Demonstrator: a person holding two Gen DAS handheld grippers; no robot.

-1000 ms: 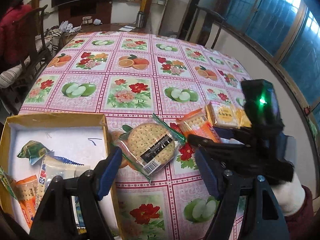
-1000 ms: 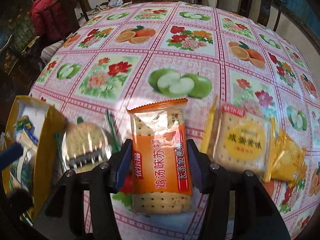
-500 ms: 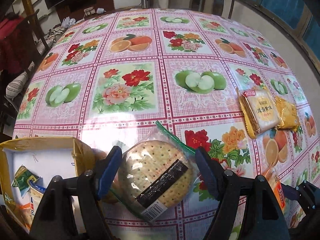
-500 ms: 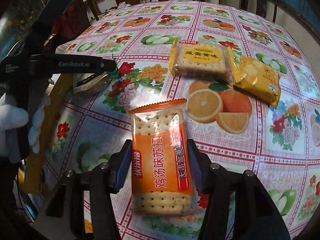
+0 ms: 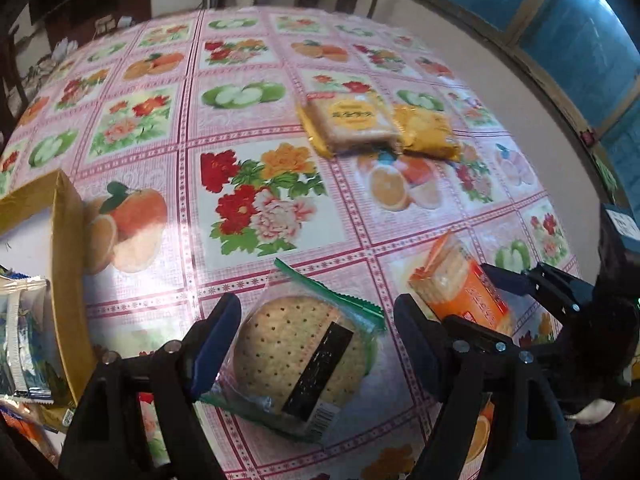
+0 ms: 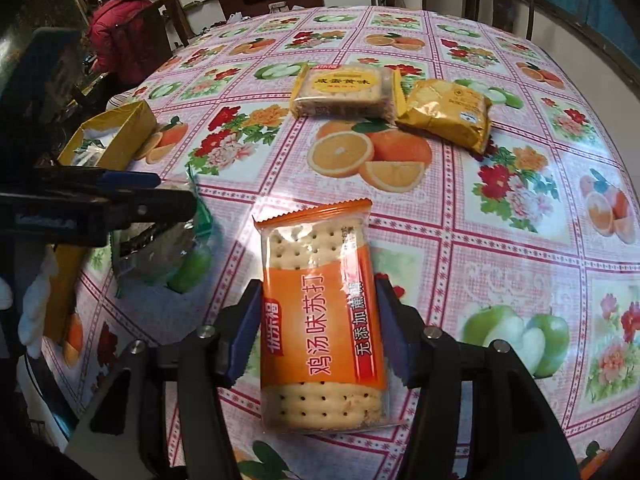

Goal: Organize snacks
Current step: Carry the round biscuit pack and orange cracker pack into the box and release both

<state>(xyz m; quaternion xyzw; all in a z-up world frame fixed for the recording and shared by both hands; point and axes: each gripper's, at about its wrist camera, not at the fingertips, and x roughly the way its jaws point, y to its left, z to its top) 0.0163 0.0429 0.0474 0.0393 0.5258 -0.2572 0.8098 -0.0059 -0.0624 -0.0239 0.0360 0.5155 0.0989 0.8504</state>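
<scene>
Both wrist views low, close, sharing floral tablecloth (image 5: 256, 200), yellow packets (image 6: 444, 114)

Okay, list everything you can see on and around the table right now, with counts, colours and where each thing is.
Round cracker pack: one, clear with green edge, between the left gripper's fingers.
Orange cracker pack: one, orange, clamped in the right gripper.
Yellow biscuit pack: one, yellow, far side of the table.
Gold packet: one, gold, touching the biscuit pack's right end.
Box: one, yellow cardboard, left table edge, holding several snack packets.
Tablecloth: one, pink with fruit and flowers, over the table.
Person: one, red jacket, behind the table.
Left gripper: black with blue pads.
Right gripper: black with blue pads.
</scene>
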